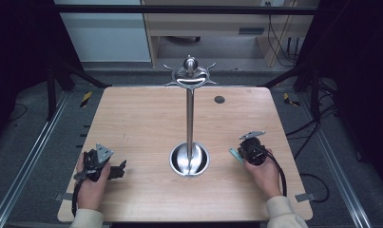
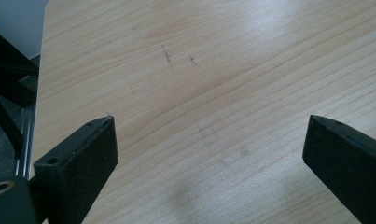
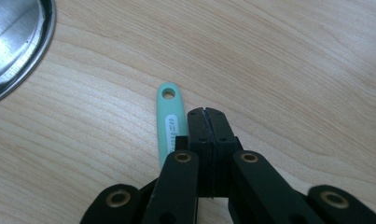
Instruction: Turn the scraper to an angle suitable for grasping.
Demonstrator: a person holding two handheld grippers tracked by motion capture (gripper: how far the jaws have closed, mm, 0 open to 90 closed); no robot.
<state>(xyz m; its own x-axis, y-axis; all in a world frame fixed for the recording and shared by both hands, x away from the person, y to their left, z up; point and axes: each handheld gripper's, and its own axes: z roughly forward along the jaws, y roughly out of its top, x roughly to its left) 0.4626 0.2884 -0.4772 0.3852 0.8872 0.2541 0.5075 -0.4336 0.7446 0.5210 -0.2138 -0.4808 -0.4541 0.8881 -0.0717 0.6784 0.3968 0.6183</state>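
Handle: a slim mint-green handle (image 3: pixel 170 122) with a rounded tip, a small hanging hole near that tip and a white oval label with unreadable print; what it belongs to is hidden under the right gripper (image 3: pixel 206 112).
Where it lies: flat on the wooden table (image 1: pixel 141 123), just beside the right gripper's jaws, on their left as the right gripper view frames them.
Long axis: it runs almost parallel to the right jaws, with the holed end pointing away from the hand and reaching slightly past the jaw tips.
Right gripper: the jaws are pressed together with nothing between them; the handle sits alongside, not clamped.
Left gripper (image 2: pixel 209 140): the jaws stand wide apart over bare wood, holding nothing.
High view: the green piece (image 1: pixel 235 155) shows as a small sliver at the side of the right gripper (image 1: pixel 248 148) that faces a metal stand (image 1: pixel 189 114); the stand has a round shiny base between the two grippers, and the left gripper (image 1: pixel 114 170) lies on the far side of it.
Right gripper view: it gives the hole and label, which the high view is too small to show, plus the edge of the stand's base (image 3: pixel 17 46) ahead and left of the jaws.
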